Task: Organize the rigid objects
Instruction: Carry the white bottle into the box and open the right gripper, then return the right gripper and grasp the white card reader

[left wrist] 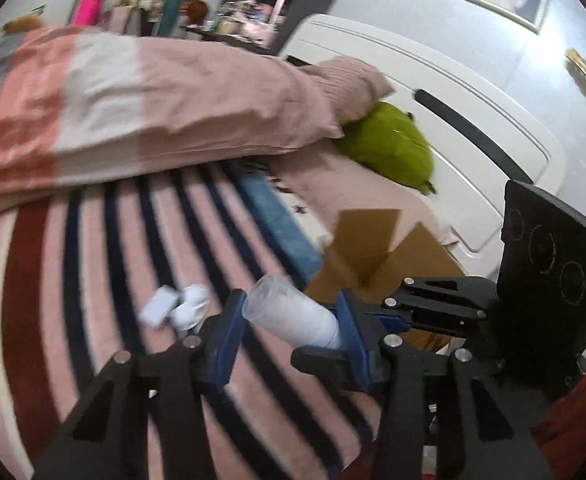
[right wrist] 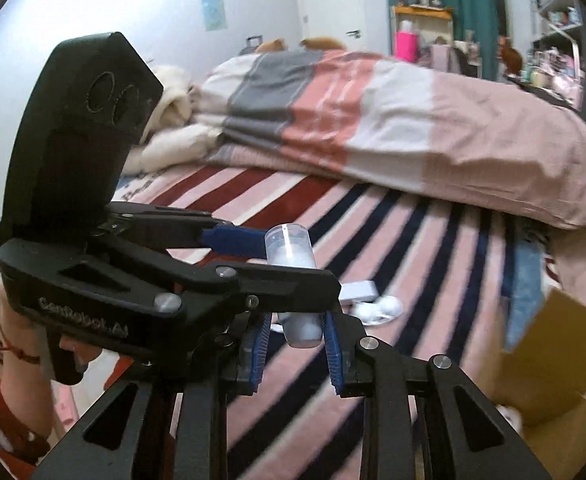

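A clear plastic tube with white contents [left wrist: 293,316] is held above the striped bed. In the left wrist view it lies across between my left gripper's [left wrist: 289,328] blue pads, and the other gripper's blue-padded fingers [left wrist: 353,320] meet its right end. In the right wrist view the tube [right wrist: 293,280] stands upright: the left gripper [right wrist: 277,252] clamps its upper part from the left, and its lower end sits between my right gripper's [right wrist: 297,340] pads, which stand close on either side. Small white objects [left wrist: 173,308] lie on the sheet, also in the right wrist view [right wrist: 369,304].
An open cardboard box [left wrist: 377,256] sits on the bed to the right, also at the right edge of the right wrist view [right wrist: 553,364]. A folded duvet [left wrist: 153,108] lies across the far bed. A green plush [left wrist: 389,144] rests by the white headboard [left wrist: 453,92].
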Motion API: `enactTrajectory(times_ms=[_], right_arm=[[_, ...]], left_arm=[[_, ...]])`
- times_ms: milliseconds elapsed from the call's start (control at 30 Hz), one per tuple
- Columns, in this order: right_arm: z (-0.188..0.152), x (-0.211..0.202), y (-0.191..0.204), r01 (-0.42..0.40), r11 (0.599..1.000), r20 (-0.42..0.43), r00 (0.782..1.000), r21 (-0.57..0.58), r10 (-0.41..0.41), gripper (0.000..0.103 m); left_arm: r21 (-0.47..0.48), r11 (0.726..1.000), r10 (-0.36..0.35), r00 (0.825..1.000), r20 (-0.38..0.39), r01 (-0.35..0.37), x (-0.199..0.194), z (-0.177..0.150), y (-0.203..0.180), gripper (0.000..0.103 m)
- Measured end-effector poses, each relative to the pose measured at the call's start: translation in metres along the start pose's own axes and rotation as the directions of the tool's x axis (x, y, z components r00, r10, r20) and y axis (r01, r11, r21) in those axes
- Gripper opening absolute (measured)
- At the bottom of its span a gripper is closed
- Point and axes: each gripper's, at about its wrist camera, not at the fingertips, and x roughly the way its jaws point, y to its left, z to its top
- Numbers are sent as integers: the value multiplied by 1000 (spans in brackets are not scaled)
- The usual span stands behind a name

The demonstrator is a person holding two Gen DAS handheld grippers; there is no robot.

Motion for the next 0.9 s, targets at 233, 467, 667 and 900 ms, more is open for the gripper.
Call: enactTrajectory(times_ms=[233, 467, 667, 900], right_arm=[[-20, -52, -65, 76, 990, 8, 997, 116, -78, 20], [-48, -77, -119, 154, 966, -77, 987, 206, -141, 20], [-63, -74, -125, 235, 957, -132, 968, 170, -214, 33], [-51, -76, -105, 212, 968, -96, 975, 133, -200, 65]], left_arm=[[103, 992, -66, 994, -90, 75, 63, 30, -68, 43], [163, 983, -52, 975, -215, 88, 123, 37, -109, 43], [211, 978, 47, 981, -188, -7, 124, 33, -116, 77], [150, 985, 94, 995, -47, -86, 57, 34, -79, 81]])
